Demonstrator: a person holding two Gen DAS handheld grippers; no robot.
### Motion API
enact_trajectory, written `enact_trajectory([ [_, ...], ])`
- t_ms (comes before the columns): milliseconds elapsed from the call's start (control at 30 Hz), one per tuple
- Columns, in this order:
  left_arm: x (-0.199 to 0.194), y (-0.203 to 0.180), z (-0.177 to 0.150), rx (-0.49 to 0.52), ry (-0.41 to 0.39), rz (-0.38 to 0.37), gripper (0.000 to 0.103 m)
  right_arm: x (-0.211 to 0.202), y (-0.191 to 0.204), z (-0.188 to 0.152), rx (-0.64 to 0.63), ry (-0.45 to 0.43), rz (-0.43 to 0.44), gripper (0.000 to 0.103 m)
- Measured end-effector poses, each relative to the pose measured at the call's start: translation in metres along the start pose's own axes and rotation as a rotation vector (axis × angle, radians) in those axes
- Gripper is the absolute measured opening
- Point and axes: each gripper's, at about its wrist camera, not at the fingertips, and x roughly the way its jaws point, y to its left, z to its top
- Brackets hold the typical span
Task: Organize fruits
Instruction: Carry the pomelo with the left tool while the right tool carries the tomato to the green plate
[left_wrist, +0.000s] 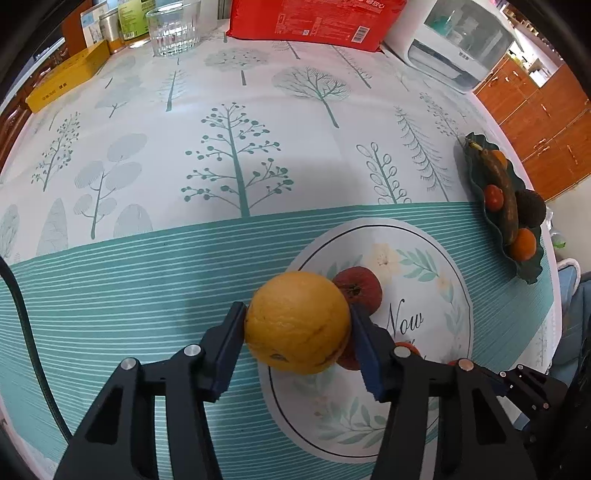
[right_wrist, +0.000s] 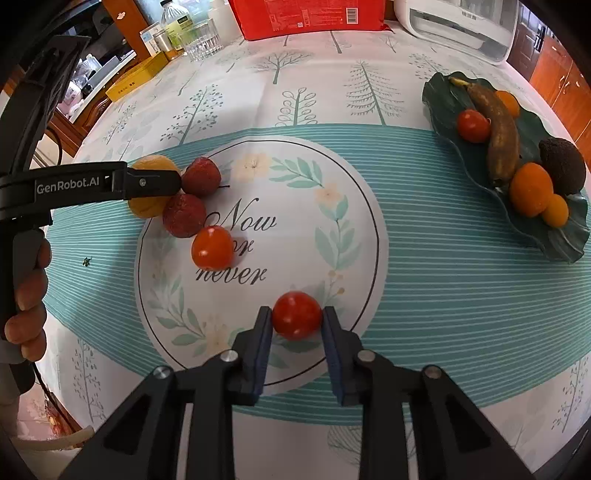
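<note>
Landmark: I am taking the round printed mat (right_wrist: 354, 177) as reference for every place below
Left claw (left_wrist: 297, 323): I am clamping the orange (left_wrist: 297, 322) between both pads, at the mat's left edge
Right claw (right_wrist: 296, 321): I am pinching the cherry tomato (right_wrist: 296, 314) at the mat's near rim, pads narrow and pressing on both its flanks
Risk, orange: it is bulging past the pads on a round, waxy peel, so I am judging it may roll out if I tilt while lifting
Risk, neighbours: two dark red fruits (right_wrist: 194, 195) are sitting against the orange, likely to be nudged off the mat
Risk, tomato: thin skin, so I am wary of squeezing until it splits
Destination: the dark green leaf dish (right_wrist: 565, 243) is lying well right of the mat, already crowded with a brown banana (right_wrist: 500, 136), oranges, a tomato and an avocado, so a fresh fruit may roll off its wavy rim
Look, orange: yellow-orange, pitted, scuffed brown low down
Look, tomato: glossy, bright red, unbroken
</note>
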Motion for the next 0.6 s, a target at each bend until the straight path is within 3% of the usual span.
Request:
enact_trajectory([
  [300, -0.008, 0.006, -0.005, -0.006, -0.013, 0.038, 0.052, -0.001, 0.0, 0.001, -0.009, -0.001, 0.008, 0.026],
  [600, -0.042, 0.002, -0.015, 0.011, -0.065, 0.04, 0.052, -0.015, 0.008, 0.003, -0.03, -0.034, 0.034, 0.026],
])
